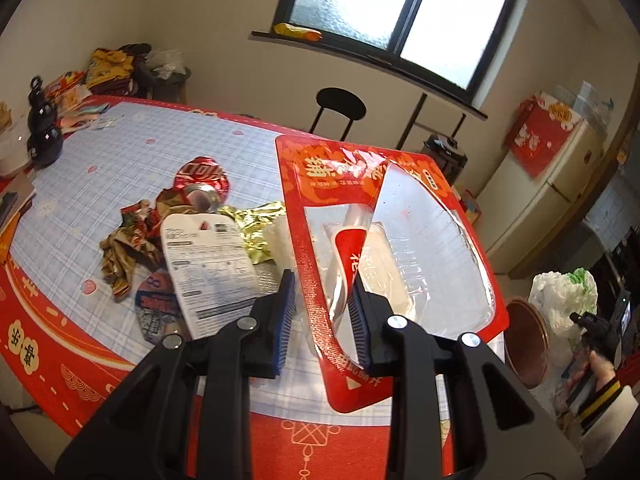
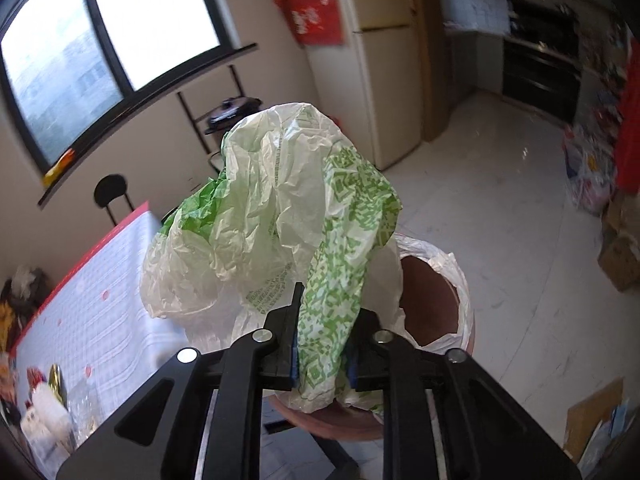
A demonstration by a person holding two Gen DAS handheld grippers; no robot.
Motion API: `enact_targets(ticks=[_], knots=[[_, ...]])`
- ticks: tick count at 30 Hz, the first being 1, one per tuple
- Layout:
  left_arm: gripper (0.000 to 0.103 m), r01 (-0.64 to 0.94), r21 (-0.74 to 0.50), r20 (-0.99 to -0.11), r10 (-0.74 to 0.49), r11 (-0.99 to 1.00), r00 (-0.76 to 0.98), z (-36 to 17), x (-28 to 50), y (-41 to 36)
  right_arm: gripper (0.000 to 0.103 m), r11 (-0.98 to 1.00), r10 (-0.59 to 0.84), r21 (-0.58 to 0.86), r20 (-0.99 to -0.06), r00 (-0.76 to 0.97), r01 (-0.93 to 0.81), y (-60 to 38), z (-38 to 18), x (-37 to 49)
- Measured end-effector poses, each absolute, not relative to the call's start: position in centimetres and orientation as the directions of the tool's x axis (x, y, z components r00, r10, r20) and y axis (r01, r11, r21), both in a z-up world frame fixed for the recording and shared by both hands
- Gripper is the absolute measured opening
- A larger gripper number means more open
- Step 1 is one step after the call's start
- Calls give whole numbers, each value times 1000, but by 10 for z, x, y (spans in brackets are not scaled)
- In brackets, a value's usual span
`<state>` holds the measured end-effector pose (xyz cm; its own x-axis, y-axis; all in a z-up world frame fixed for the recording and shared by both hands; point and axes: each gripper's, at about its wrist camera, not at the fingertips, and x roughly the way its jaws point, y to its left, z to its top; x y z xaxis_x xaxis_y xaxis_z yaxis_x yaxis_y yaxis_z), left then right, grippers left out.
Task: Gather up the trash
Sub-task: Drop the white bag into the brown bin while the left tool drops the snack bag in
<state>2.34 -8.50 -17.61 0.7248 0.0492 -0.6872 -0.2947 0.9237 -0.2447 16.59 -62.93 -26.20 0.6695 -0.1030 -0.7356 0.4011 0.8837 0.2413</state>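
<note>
Carrying light, springy trash: the left claw (image 1: 322,306) pinches a red-rimmed clear food pouch (image 1: 390,240) by its stiffer edge above the table (image 1: 100,184), while the right claw (image 2: 323,346) grips a limp green-printed plastic bag (image 2: 276,208) over the lined bin (image 2: 436,288).

Daylight floods in from the window (image 1: 400,12), blown out white; my fisheye views bend hard at the dark corners, and the fridge (image 2: 380,60) smears with motion blur.
</note>
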Motion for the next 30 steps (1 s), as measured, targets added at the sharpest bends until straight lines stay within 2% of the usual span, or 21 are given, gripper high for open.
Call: enact_targets(ticks=[1,2,3,4,6,9,11,17,23,25,26,27,30], knots=[[29,-287,-239,-689,46,928,723,-176,29,-91,33,876,-93,256,-742,663,409,-638,-269,170],[29,-272,-232,-692,38,934,721,-175,37,-100,50,869,-78,275,-746,661,413,-644,-274,172],[29,-256,-225,-694,30,940,719,-174,44,-107,60,859,-70,292,-747,661,420,-651,-277,172],[29,-238,-218,-694,21,947,719,-172,50,-114,65,852,-68,303,-745,664,427,-655,-277,172],[29,-190,-205,-692,-5,960,722,-168,63,-130,80,844,-60,327,-731,680,426,-663,-273,168],[30,-102,-197,-681,-62,975,730,-158,84,-164,92,839,-49,360,-697,716,409,-673,-258,154],[30,-37,-201,-677,-111,979,728,-155,97,-187,98,845,-54,365,-669,742,391,-676,-242,141],[30,209,-200,-696,-289,957,657,-162,145,-292,98,877,-120,314,-589,799,363,-681,-197,91],[30,383,-214,-722,-410,899,558,-182,183,-394,98,869,-194,277,-574,796,411,-696,-180,45],[42,451,-230,-706,-467,862,532,-183,195,-431,98,859,-218,270,-575,789,434,-700,-177,34],[76,498,-243,-680,-512,833,525,-181,198,-446,98,852,-232,270,-574,786,449,-703,-176,28],[96,526,-217,-652,-524,822,549,-176,200,-461,98,844,-247,269,-574,781,464,-706,-175,22],[97,527,-196,-619,-521,827,588,-165,202,-472,98,821,-280,274,-572,771,501,-716,-171,3]])
